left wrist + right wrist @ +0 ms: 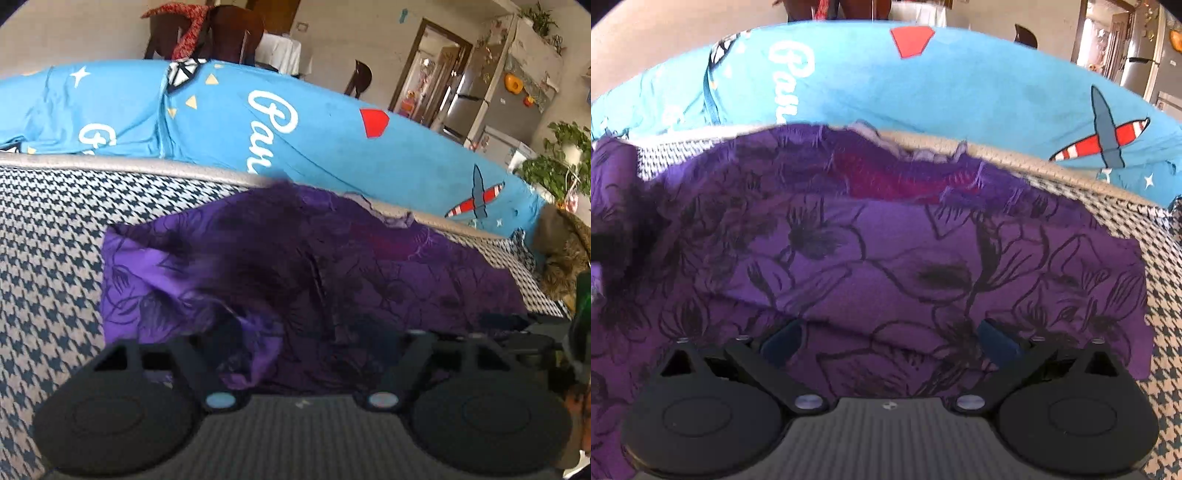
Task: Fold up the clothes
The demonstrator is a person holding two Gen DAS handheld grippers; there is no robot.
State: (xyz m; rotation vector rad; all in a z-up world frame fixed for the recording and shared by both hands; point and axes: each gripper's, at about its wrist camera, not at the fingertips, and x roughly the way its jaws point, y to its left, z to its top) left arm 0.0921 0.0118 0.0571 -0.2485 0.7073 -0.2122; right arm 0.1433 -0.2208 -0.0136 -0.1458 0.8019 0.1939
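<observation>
Black gripper (888,332) bodies, ribbed grey centres, silver screws, blue fingers (781,341).

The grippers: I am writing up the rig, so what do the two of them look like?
Both look alike: the left gripper and right gripper are matte black, each with two round discs, angled link arms on silver pivot bolts, and a ribbed grey centre plate. The right gripper's fingers are dark blue. No cables show.

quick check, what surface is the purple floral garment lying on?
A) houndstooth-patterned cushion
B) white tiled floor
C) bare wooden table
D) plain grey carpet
A: the purple floral garment is spread over the dark-and-white houndstooth cushion, whose check pattern shows on both sides of the cloth, in front of the blue printed cover behind it.
</observation>
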